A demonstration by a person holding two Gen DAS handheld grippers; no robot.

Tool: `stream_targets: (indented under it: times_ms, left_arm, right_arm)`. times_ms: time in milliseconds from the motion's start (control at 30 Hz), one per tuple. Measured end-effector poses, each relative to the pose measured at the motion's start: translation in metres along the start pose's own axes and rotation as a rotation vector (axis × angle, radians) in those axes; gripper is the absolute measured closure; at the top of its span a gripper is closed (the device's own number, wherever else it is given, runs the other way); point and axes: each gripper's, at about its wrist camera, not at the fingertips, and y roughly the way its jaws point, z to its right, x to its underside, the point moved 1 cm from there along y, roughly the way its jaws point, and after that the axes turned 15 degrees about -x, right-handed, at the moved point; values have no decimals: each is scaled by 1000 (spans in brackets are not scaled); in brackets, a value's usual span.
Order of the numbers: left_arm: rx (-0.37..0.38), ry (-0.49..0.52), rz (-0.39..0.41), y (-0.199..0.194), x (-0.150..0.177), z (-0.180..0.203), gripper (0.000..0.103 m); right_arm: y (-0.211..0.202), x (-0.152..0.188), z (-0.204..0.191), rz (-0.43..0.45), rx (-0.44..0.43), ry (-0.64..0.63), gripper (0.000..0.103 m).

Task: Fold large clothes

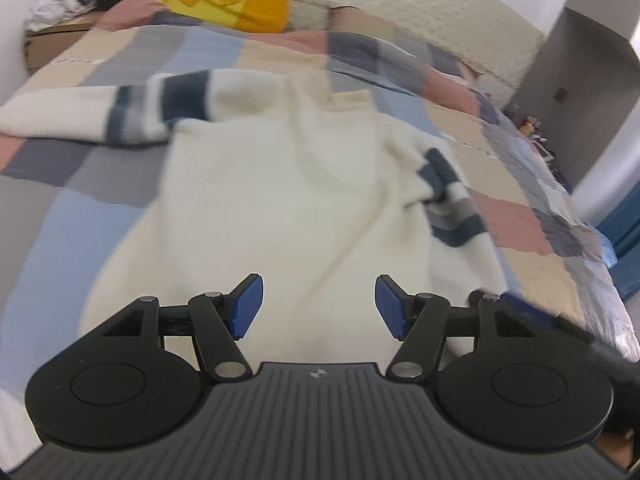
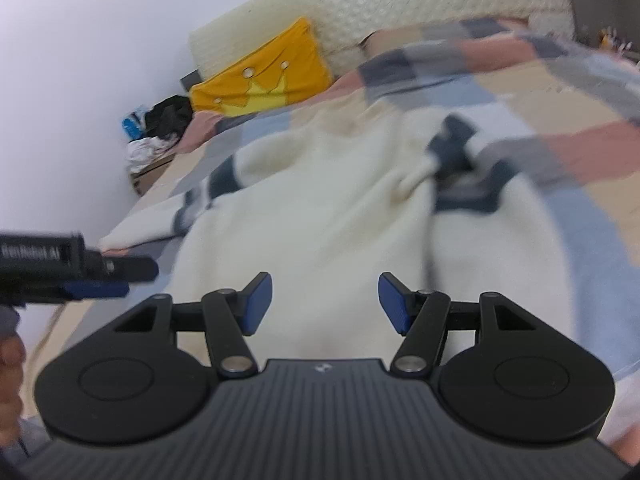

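Lying spread on the patchwork bedspread (image 1: 100, 216), the cream sweater (image 1: 288, 200) is looking soft and floppy; left gripper (image 1: 319, 306) and right gripper (image 2: 325, 304) are hovering spread, empty; striped sleeves (image 1: 160, 104) offer holds.

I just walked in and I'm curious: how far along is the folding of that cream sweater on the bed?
Barely begun. The cream sweater lies spread on the patchwork quilt; one striped sleeve stretches out sideways and the other sleeve lies bunched at its side. Nothing is in hand: the left gripper and right gripper are both open and empty above it. Sleeves and body are not yet folded.
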Motion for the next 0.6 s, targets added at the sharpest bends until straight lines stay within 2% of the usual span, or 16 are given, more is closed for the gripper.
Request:
stream_targets:
  times_ms: [100,233,467,533,600]
  left_arm:
    - [15,43,4,20,2,22,35]
    - [34,61,-14,47,6,37,35]
    - [39,87,-33,90,18,46,35]
    - [24,113,-17,99,21,48,35]
    - [-1,153,16,104,23,50,35]
  right_arm:
    - [-10,-18,17,-29,62,-76,41]
    - [-17,-37,49,-67,101,-61,42]
    - [-7,-30,120,-164,161,118,42]
    - [-1,-22,138,-189,227,168,41]
    - [3,-13,153,-202,231,205,41]
